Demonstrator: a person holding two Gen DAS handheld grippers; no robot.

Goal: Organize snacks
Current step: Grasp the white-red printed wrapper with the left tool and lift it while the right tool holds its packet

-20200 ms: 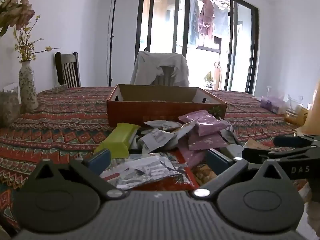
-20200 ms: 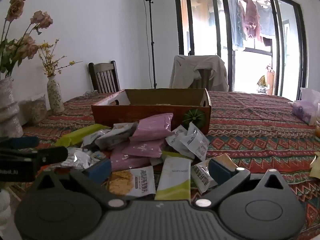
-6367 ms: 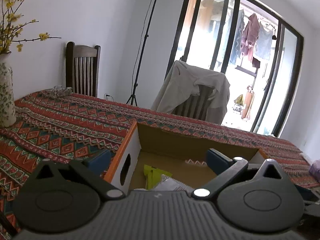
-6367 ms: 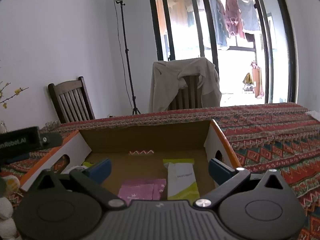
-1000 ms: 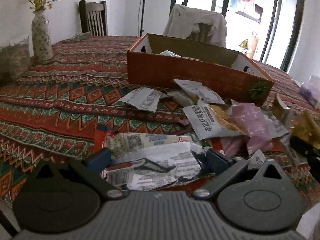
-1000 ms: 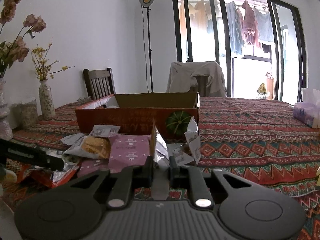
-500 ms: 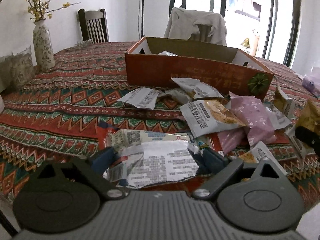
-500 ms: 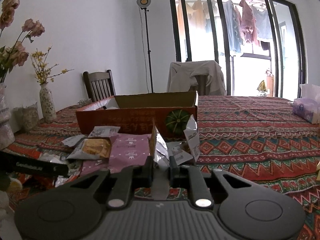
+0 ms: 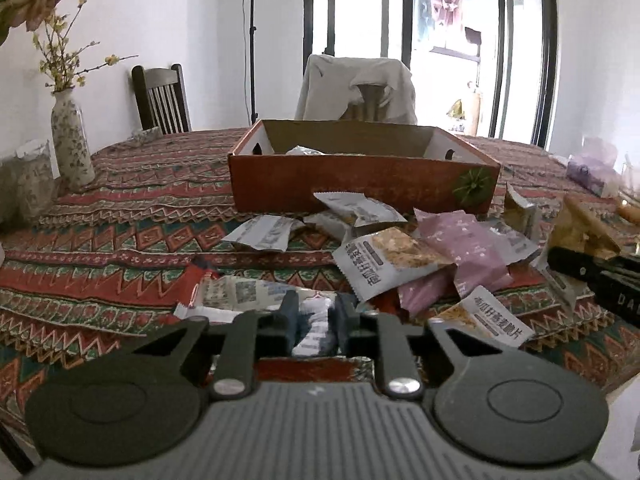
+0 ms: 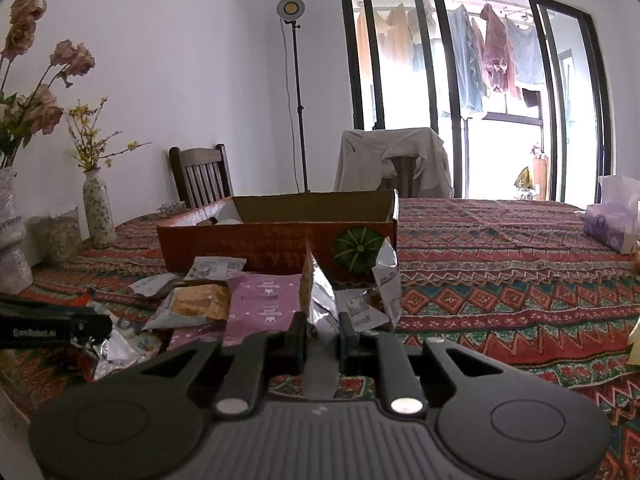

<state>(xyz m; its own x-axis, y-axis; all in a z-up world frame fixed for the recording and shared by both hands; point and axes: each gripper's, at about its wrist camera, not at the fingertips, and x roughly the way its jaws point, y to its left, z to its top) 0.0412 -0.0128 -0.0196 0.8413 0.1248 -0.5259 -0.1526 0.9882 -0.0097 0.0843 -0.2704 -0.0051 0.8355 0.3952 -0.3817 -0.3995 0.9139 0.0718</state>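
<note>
An orange cardboard box (image 9: 360,184) stands mid-table, with a few packets inside; it also shows in the right wrist view (image 10: 280,246). Several snack packets lie in front of it, among them a cracker packet (image 9: 390,262) and a pink packet (image 9: 464,248). My left gripper (image 9: 314,322) is shut on a silver-white snack packet (image 9: 314,330) low over the table's near edge. My right gripper (image 10: 322,330) is shut on a silver foil snack packet (image 10: 316,292) that stands upright between the fingers, in front of the pile. The pink packet (image 10: 264,306) lies just beyond it.
A patterned red tablecloth (image 10: 500,272) covers the table. Vases with flowers (image 9: 70,148) stand at the left. A tissue pack (image 10: 610,224) sits at the far right. Chairs (image 10: 202,174) stand behind the table. The right gripper's body (image 9: 600,280) shows at the left view's right edge.
My left gripper has closed on the silver-white packet that lay between its open fingers and lifted slightly. My right gripper still holds its foil packet, raised a little.
</note>
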